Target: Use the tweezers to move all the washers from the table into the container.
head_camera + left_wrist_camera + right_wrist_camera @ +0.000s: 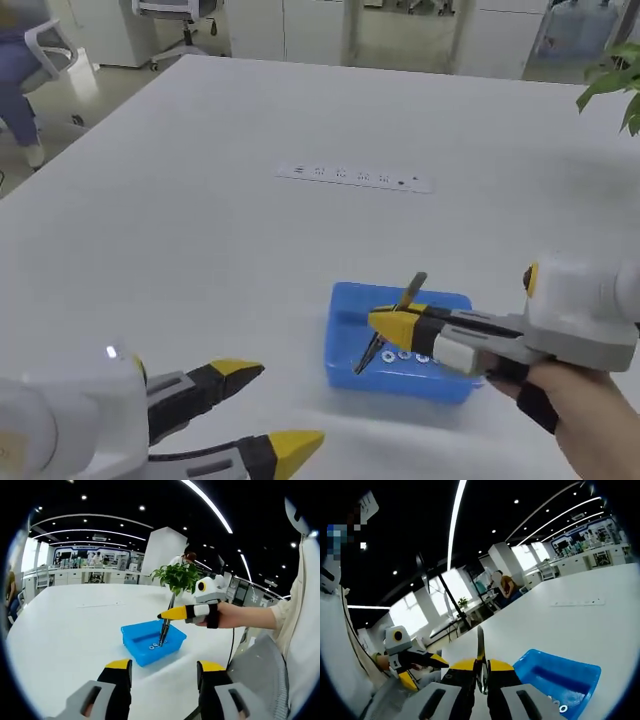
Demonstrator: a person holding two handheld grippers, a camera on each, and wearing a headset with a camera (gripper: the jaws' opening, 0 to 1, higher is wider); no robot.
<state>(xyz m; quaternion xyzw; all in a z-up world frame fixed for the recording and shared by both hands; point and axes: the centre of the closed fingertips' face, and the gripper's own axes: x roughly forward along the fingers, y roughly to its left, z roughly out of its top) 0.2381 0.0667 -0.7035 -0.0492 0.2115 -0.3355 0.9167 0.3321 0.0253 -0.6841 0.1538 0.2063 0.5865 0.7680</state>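
Note:
A blue container (345, 335) stands on the white table, with several washers (406, 356) lying on its floor. My right gripper (388, 322) is shut on dark tweezers (412, 290), which slant down with their tips inside the container near the washers. The left gripper view has the same scene: container (135, 640), washers (155, 646), tweezers (168, 612) and right gripper (165, 615). In its own view the right gripper (481, 667) pinches the tweezers (480, 642) beside the container (555, 672). My left gripper (280, 405) (165, 666) hangs open to the container's lower left, holding nothing.
A flat white socket strip (352, 177) lies on the table beyond the container. A green plant (615, 75) stands at the far right edge. Office chairs (175, 15) stand past the far end of the table (200, 230).

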